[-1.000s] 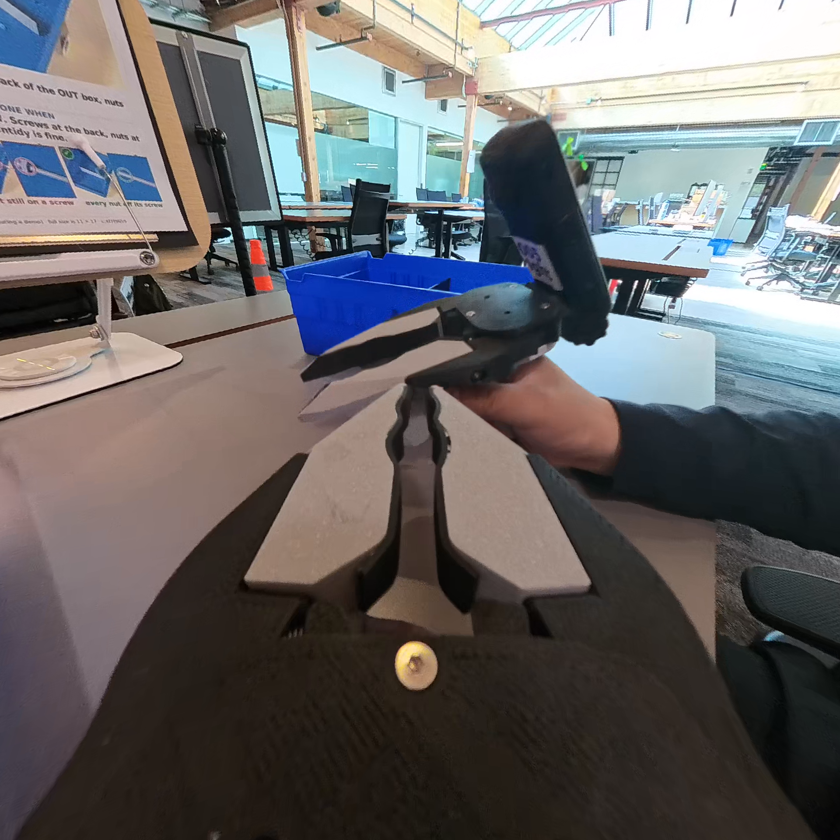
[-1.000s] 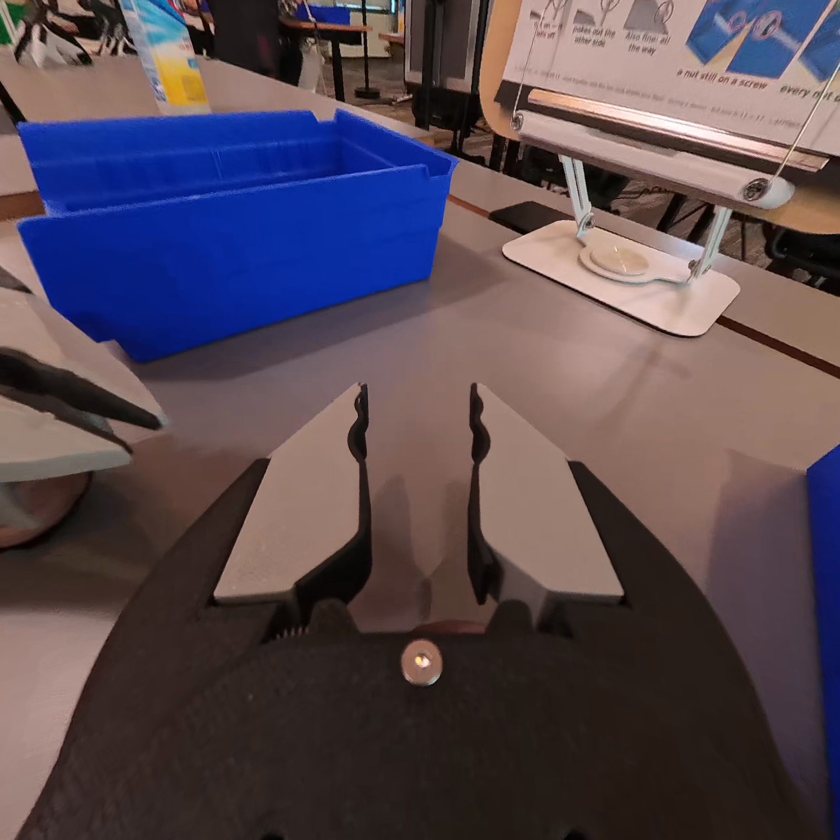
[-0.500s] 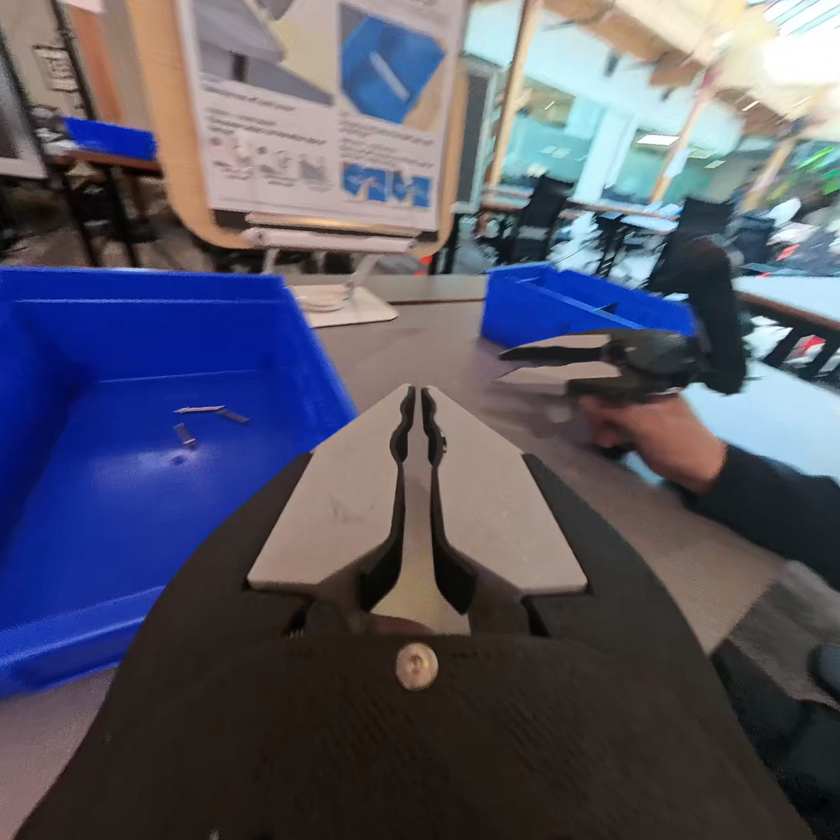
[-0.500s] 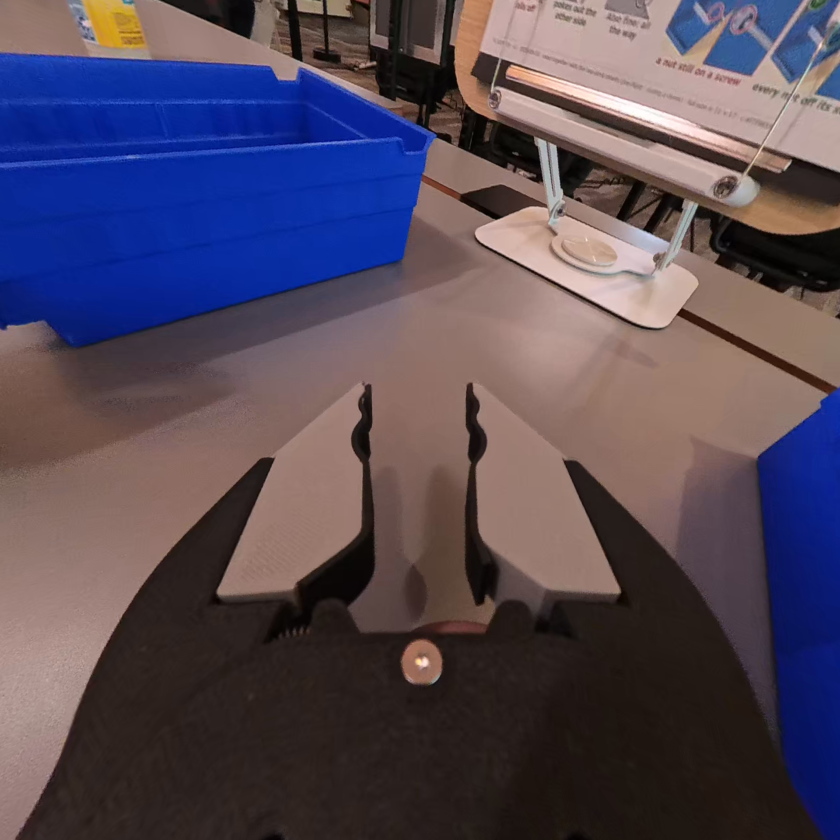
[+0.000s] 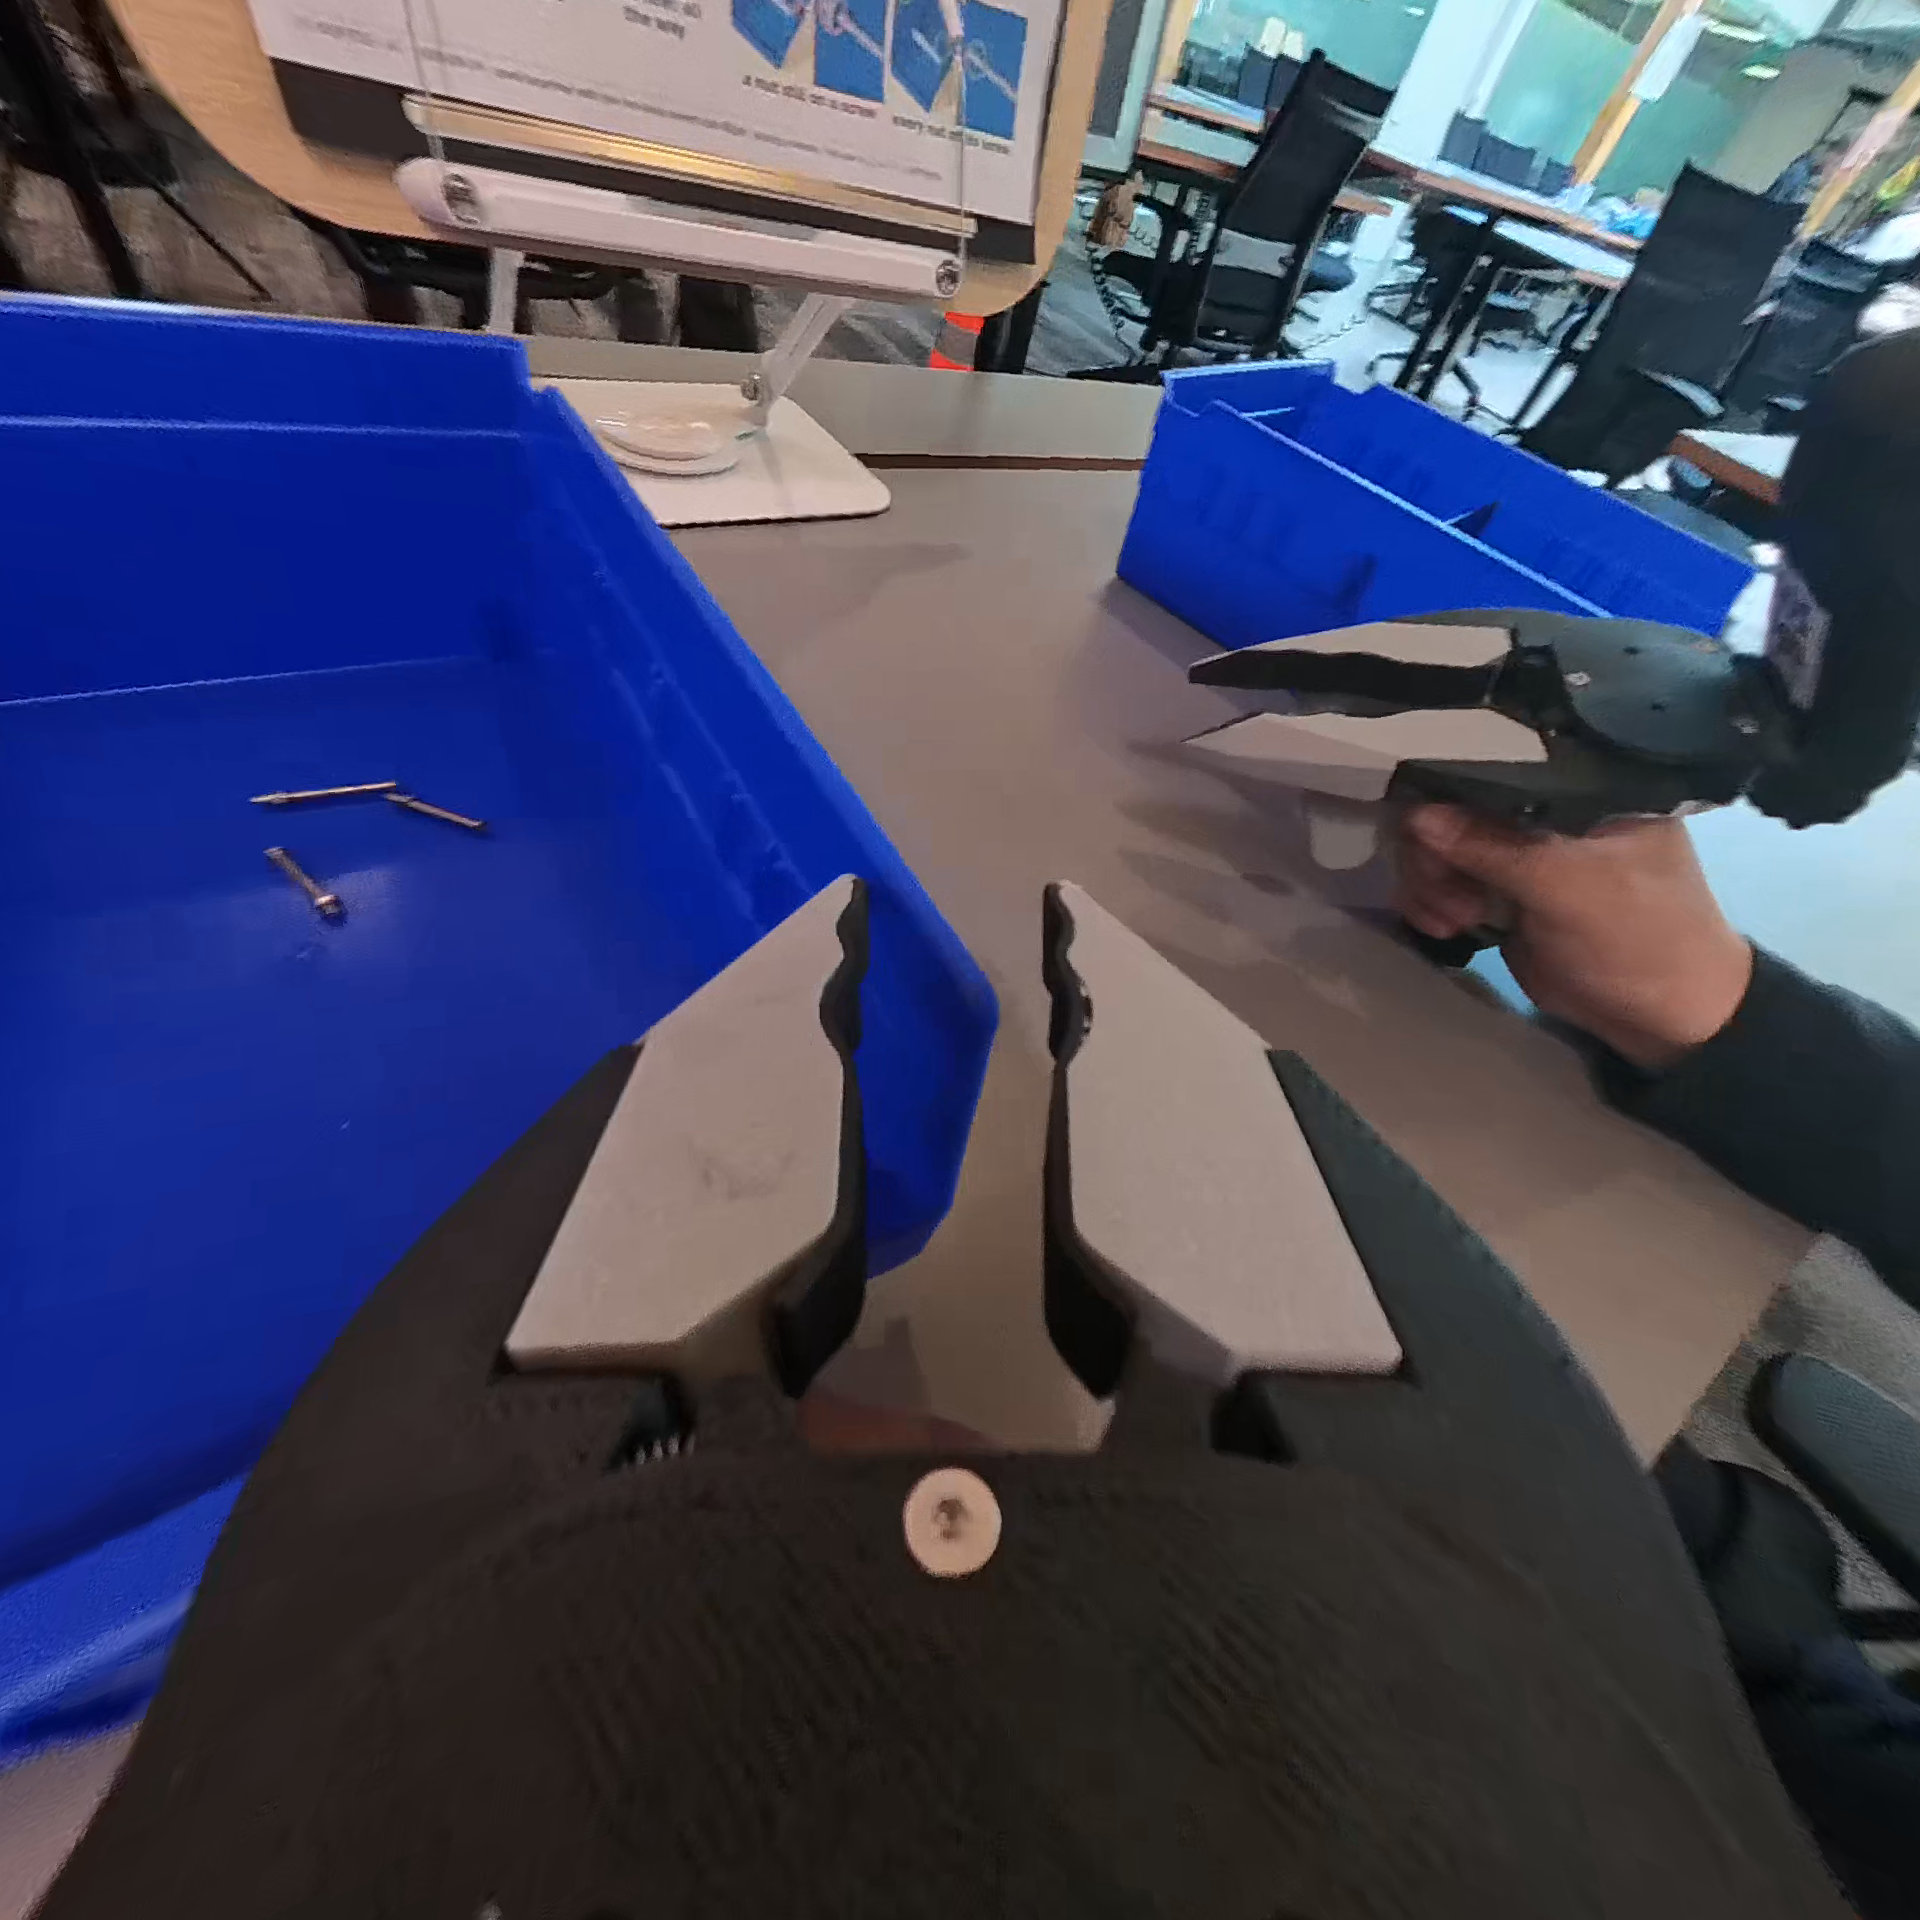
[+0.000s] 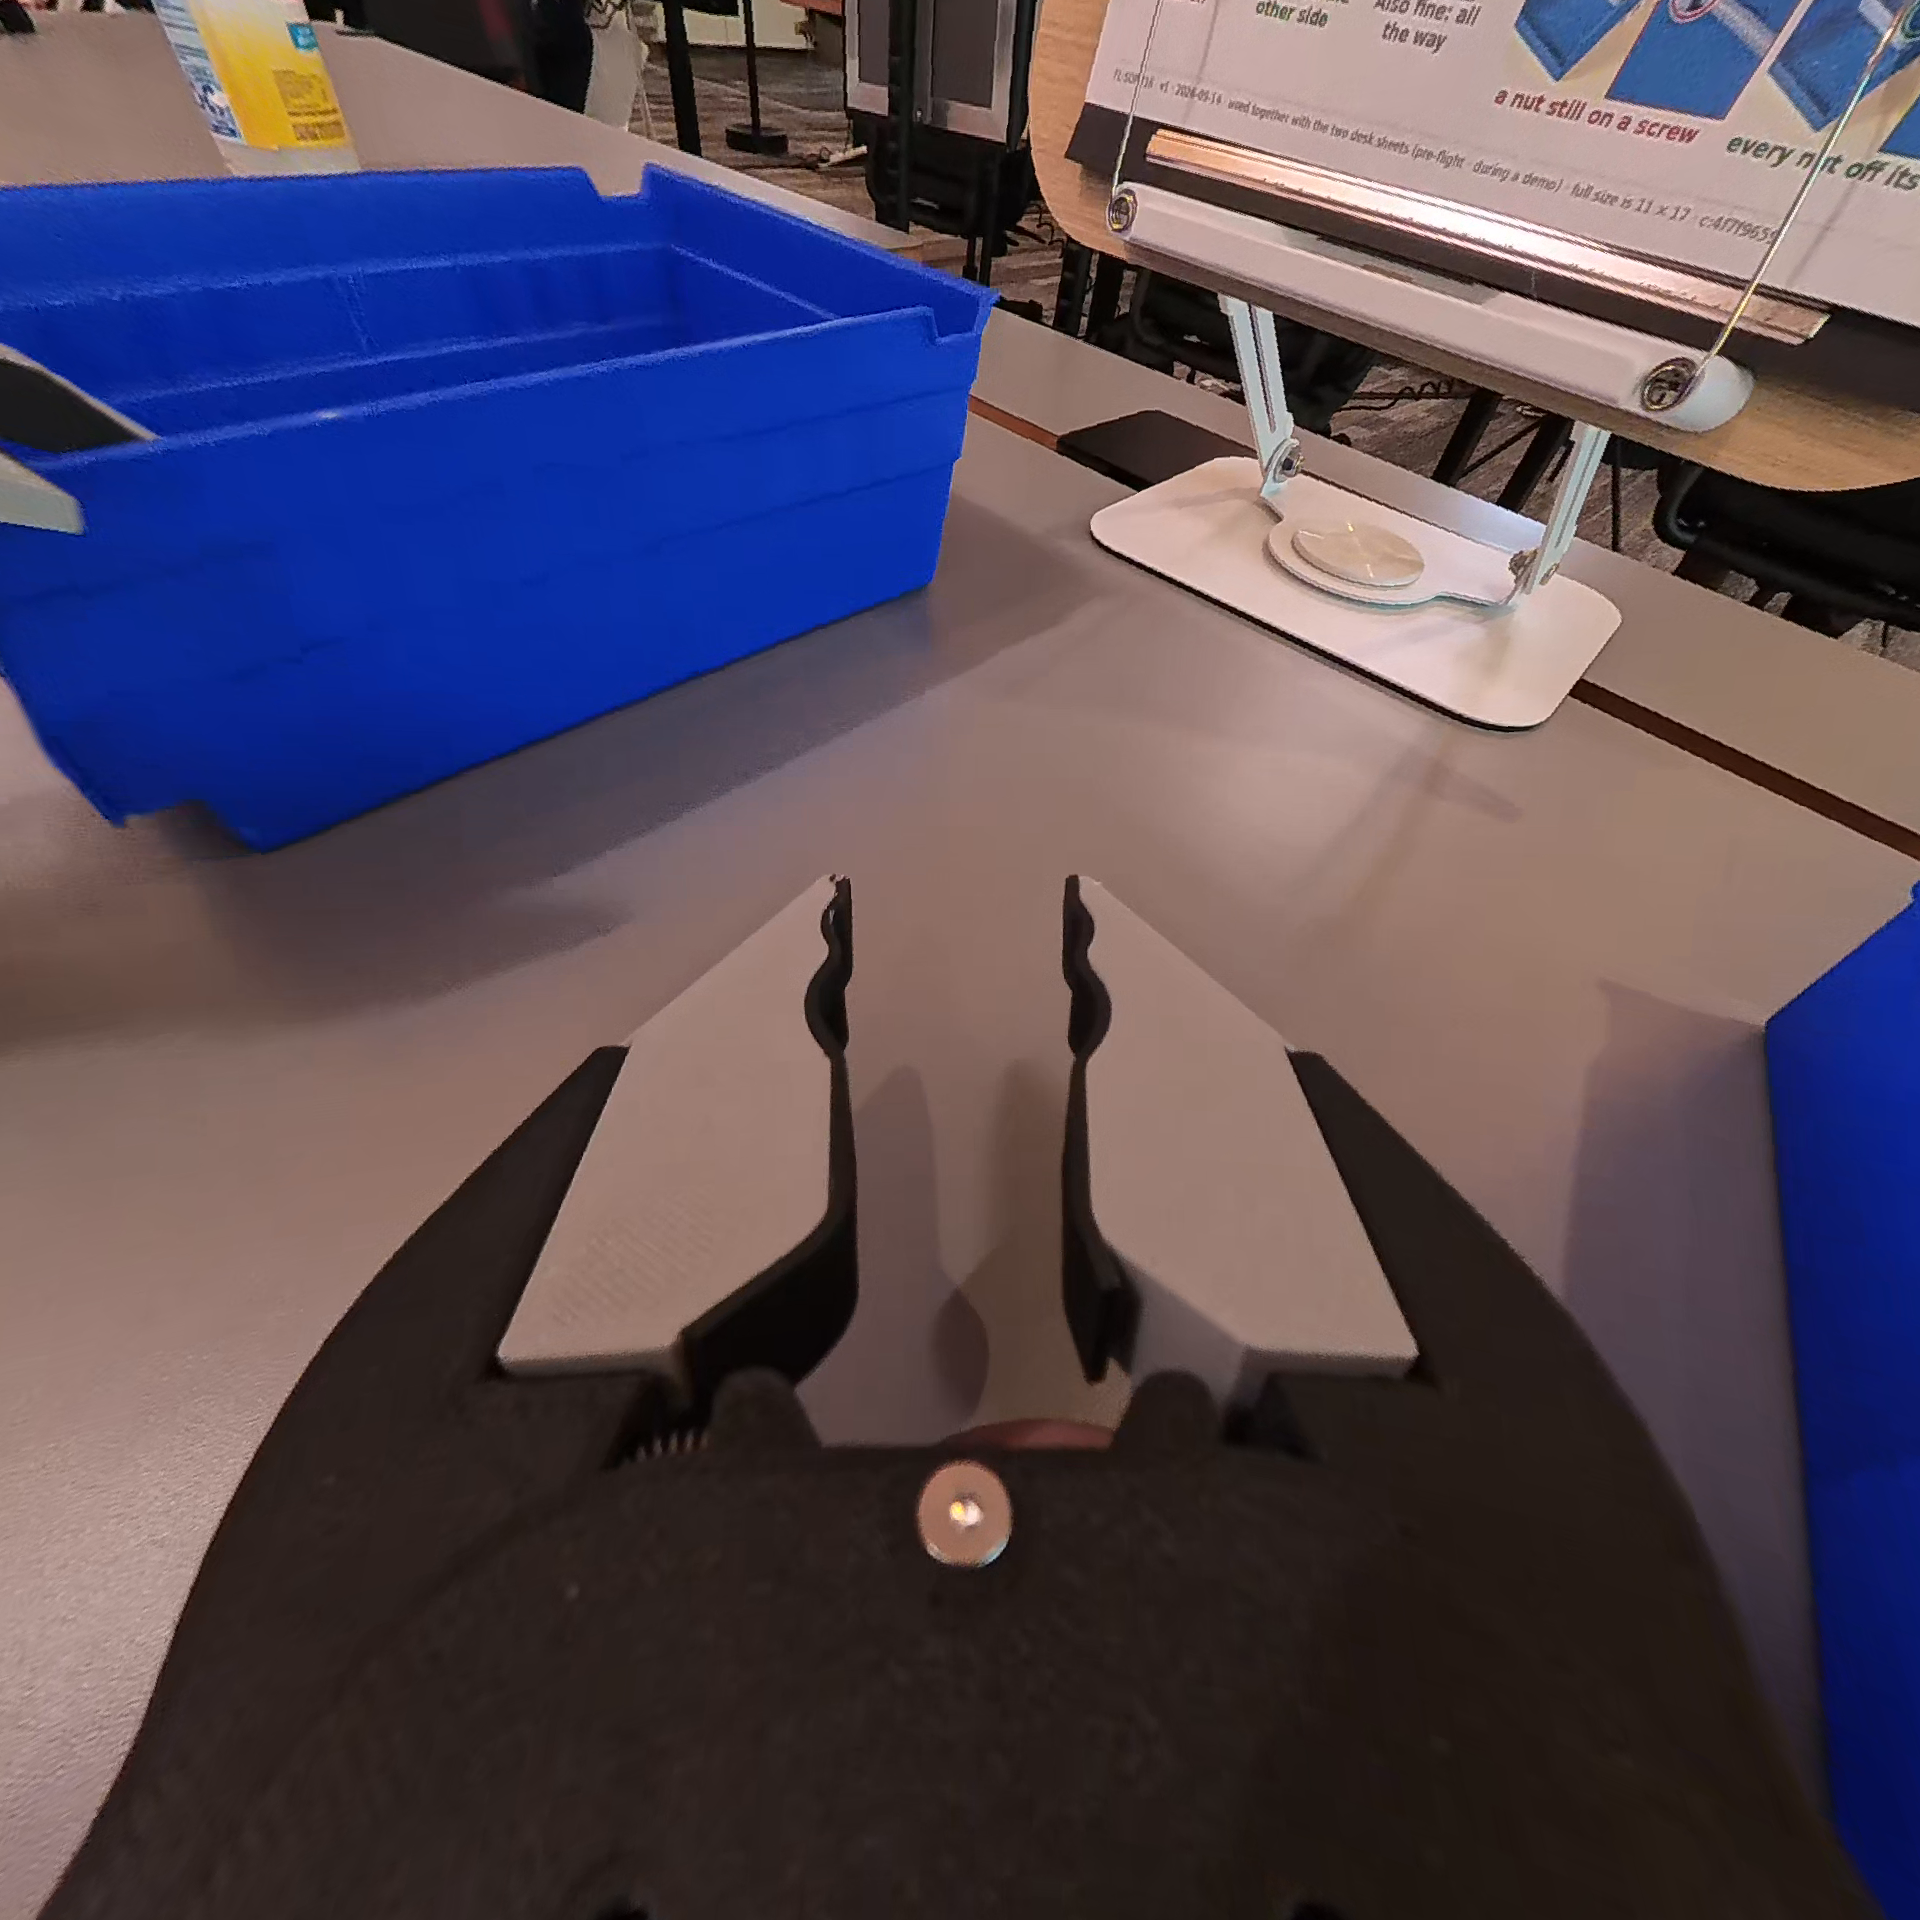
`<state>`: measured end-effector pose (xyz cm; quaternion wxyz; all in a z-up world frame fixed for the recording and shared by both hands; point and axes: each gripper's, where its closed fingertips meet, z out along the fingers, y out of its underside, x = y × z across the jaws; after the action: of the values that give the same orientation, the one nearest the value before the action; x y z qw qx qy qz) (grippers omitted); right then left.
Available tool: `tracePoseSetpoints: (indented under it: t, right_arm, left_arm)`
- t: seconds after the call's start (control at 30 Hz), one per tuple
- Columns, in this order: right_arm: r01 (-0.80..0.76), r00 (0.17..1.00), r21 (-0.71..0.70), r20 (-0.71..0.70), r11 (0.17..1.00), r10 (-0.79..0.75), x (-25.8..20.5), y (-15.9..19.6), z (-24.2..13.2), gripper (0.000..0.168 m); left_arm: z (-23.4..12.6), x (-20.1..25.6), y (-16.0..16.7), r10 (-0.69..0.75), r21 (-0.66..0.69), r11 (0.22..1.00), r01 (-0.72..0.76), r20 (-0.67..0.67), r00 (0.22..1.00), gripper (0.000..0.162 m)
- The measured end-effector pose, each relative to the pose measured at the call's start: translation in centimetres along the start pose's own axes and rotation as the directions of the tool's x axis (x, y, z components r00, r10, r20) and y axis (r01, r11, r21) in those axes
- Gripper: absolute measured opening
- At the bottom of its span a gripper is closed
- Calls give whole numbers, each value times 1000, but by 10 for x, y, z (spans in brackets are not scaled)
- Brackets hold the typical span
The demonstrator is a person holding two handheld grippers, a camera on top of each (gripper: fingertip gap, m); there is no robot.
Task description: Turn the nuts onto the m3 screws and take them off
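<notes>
The grey table (image 6: 1143, 790) is carrying everything here, and two blue bins are sitting on it well apart. The near bin (image 5: 644, 665) is lying at the left of the left wrist view; the divided bin (image 6: 499, 488) is standing across the table, and no parts are showing in the compartments that face the camera. A white stand (image 6: 1351, 613) holding an instruction sheet is sitting at the table's far edge between them.

The left gripper (image 5: 951, 904) is hovering over the near bin's right corner with its jaws parted to a moderate gap and nothing between them. The right gripper (image 6: 956, 894) is pointing over bare table, its jaws likewise apart and carrying nothing; a hand (image 5: 1558, 925) is gripping it low by the table.

Three screws (image 5: 343, 831) are lying loose on the floor of the near bin, two touching end to end and one just beside them. Whether any is wearing a nut is too small to tell, and no separate nut is showing.

Judging from this, the work is looking barely started or between rounds: no screw is being held, so picking, threading and unthreading are all remaining
</notes>
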<state>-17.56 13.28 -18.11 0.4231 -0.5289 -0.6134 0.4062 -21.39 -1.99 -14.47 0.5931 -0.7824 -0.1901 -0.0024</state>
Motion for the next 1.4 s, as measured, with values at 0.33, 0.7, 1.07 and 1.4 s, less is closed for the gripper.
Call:
tracePoseSetpoints:
  t: [0.33,0.7,1.07,1.4]
  right_arm:
    - [-8,1000,36,-7,999,8,4,-4,-6,35]
    - [40,999,26,26,999,-41,-7,-4,-2,34]
    - [55,997,33,44,998,-57,-13,-5,-1,33]
    - [17,999,67,36,998,-19,-6,-10,-9,31]
  left_arm:
    - [-5,-43,-79,59,41,997,-63,79,995,27]
    - [63,-170,2,136,-529,848,43,295,946,35]
    - [67,-189,36,115,-556,822,125,376,919,11]
    - [64,-172,40,199,-609,792,36,313,929,2]
